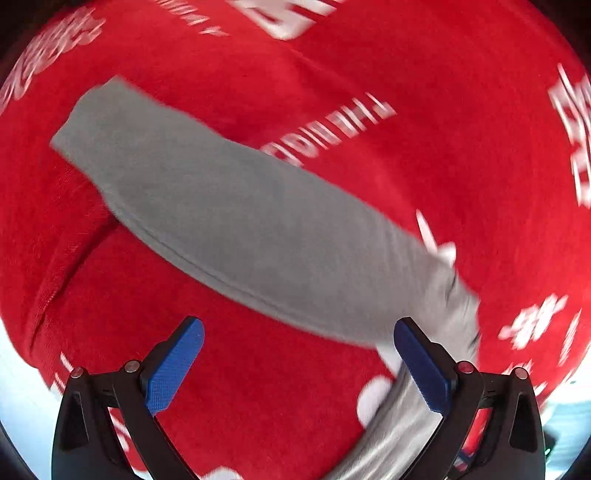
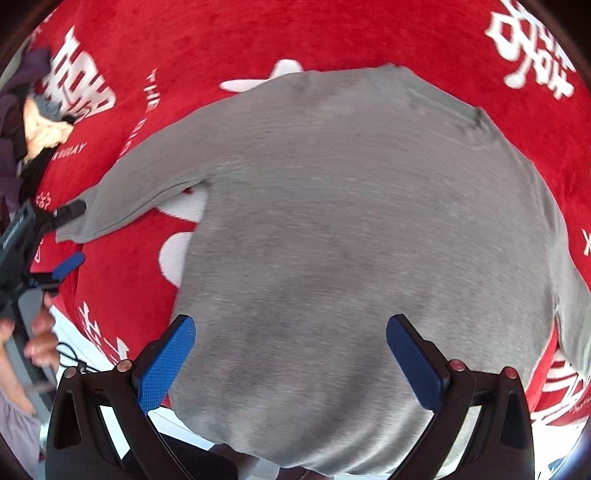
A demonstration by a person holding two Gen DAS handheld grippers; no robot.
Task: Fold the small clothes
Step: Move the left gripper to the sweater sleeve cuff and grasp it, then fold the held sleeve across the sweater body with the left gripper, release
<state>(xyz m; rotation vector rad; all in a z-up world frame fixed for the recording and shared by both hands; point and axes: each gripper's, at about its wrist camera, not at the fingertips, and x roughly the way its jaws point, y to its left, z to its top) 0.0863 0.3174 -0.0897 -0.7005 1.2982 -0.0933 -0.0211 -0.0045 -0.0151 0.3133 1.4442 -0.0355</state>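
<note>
A small grey long-sleeved top (image 2: 351,229) lies spread flat on a red blanket (image 2: 258,33) with white lettering. Its body fills the right wrist view, hem toward the camera. My right gripper (image 2: 290,332) hovers open above the hem area, blue pads wide apart, nothing between them. One grey sleeve (image 1: 229,206) runs diagonally across the left wrist view. My left gripper (image 1: 298,336) stands open just short of that sleeve, holding nothing. In the right wrist view the left gripper (image 2: 68,236) shows at the left edge, by the sleeve's cuff.
A pile of dark and pale clothes (image 2: 33,122) lies at the blanket's far left. A person's hand (image 2: 40,332) holds the left tool. The blanket's near edge (image 2: 92,350) drops off to a white surface.
</note>
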